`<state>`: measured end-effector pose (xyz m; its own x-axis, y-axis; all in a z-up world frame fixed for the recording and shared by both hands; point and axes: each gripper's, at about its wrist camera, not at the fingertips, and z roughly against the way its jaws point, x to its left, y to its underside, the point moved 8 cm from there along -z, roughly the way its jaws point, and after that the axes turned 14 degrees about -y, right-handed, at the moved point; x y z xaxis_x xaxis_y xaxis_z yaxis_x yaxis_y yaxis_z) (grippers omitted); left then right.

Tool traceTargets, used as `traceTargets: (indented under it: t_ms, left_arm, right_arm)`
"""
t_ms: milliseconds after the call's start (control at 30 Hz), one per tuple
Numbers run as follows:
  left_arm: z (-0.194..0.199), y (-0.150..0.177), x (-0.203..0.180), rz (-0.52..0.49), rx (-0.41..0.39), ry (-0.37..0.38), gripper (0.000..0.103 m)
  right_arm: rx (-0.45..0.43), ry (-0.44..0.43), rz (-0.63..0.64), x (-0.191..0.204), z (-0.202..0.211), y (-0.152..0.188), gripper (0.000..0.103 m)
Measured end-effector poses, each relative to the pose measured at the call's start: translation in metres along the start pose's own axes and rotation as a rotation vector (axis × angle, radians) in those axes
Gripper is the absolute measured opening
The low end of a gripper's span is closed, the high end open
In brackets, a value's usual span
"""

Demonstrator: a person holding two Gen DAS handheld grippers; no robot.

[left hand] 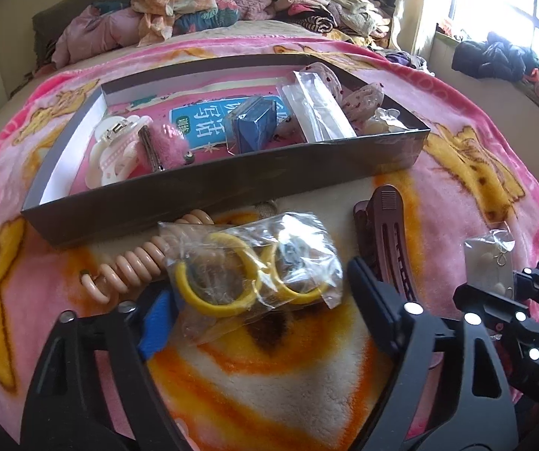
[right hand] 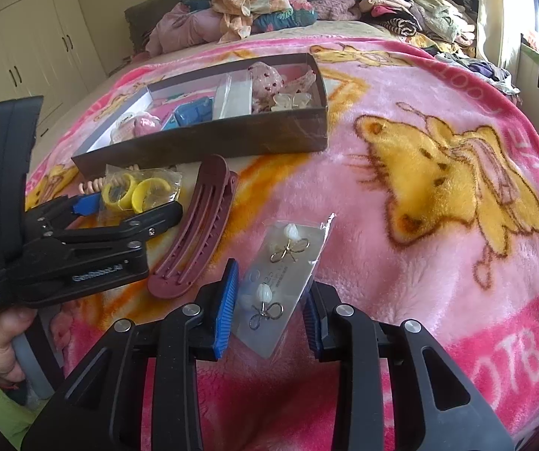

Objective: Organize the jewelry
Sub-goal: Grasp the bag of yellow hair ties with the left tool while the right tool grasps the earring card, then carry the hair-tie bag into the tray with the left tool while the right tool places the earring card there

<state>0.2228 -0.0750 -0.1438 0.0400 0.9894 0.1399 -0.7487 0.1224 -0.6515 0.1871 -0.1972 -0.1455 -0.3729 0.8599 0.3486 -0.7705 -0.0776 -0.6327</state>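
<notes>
Open blanket [right hand: 438, 255] lay clear to the right of the earring card [right hand: 280, 285], giving free passage there. To its left, the maroon hair clip [right hand: 194, 225] lay near the card. Further left, the left tongs [right hand: 134, 210] straddled the bag of yellow rings [left hand: 254, 270]. The box [left hand: 201, 188] walled off the far side, just behind bag and clip.

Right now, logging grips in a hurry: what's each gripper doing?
Left gripper: open around clear bag of yellow rings.
Right gripper: shut on clear-sleeved earring card.
</notes>
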Motion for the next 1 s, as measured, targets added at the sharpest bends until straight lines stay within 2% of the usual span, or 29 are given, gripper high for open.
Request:
traceTargets:
  t_ms: [133,467,1000]
  left_arm:
    - [0.003,0.000,0.002,0.001,-0.007,0.009,0.065]
    - [0.023,-0.002,0.002,0.033,-0.025,0.096,0.064]
    - [0.042,-0.016,0.036,0.113,-0.076,0.107,0.064]
  right_arm:
    - [-0.016,0.002,0.004,0.001,0.004,-0.001,0.030]
    - [-0.032,0.003,0.006,0.004,0.011,-0.003,0.030]
    - [-0.038,-0.013,0.067,0.028,0.010,-0.025,0.030]
